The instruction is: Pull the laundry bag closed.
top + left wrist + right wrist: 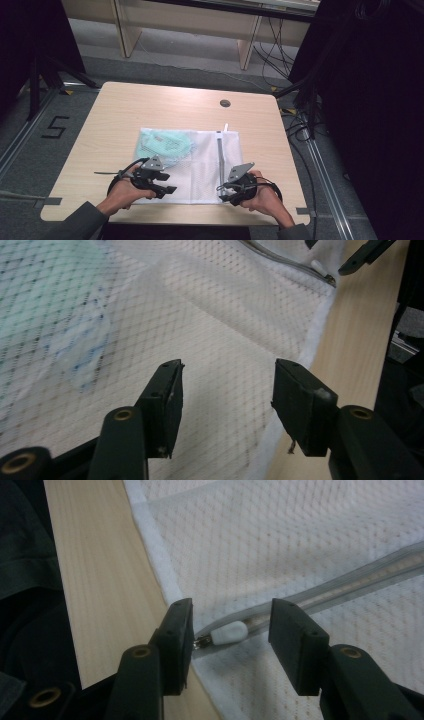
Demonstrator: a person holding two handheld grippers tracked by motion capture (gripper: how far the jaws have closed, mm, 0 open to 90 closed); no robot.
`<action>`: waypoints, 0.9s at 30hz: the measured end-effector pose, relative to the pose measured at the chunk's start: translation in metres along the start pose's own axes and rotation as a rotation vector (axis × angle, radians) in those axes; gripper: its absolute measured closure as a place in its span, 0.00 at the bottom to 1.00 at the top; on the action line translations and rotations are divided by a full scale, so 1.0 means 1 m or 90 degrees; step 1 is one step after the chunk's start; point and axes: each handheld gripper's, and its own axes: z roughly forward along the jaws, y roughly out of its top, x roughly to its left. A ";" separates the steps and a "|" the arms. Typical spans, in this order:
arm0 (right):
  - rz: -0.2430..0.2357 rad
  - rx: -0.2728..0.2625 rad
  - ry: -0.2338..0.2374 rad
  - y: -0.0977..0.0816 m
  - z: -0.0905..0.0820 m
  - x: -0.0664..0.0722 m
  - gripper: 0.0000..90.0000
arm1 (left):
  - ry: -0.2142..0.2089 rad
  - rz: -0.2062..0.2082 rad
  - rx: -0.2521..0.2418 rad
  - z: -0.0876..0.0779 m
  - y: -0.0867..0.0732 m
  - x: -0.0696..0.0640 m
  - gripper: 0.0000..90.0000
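1. While both hands stayed low at the near edge, the tabletop (125, 107) carried a white mesh laundry bag (200, 170) lying flat, mid-tabletop.
2. Inside its far-left part sat a pale green garment (165, 142).
3. Left hand-held gripper (225, 390) hovered released over the mesh.
4. Right hand-held gripper (231, 625) stood released, the white zipper pull (227, 631) between its jaws, ungripped.

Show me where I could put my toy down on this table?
Bare wood lies along the table behind the mesh bag, up to the round hole, and in a strip left of the bag. The near edge is crowded: both hand-held grippers, left and right, sit there.
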 end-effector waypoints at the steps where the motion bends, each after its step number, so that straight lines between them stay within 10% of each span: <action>1: 0.010 0.010 -0.002 0.000 0.000 0.001 0.58 | 0.000 0.000 0.003 0.001 0.000 -0.001 0.48; 27: -0.032 0.047 0.046 0.001 0.005 0.007 0.75 | 0.007 0.005 0.031 0.006 -0.002 0.001 0.43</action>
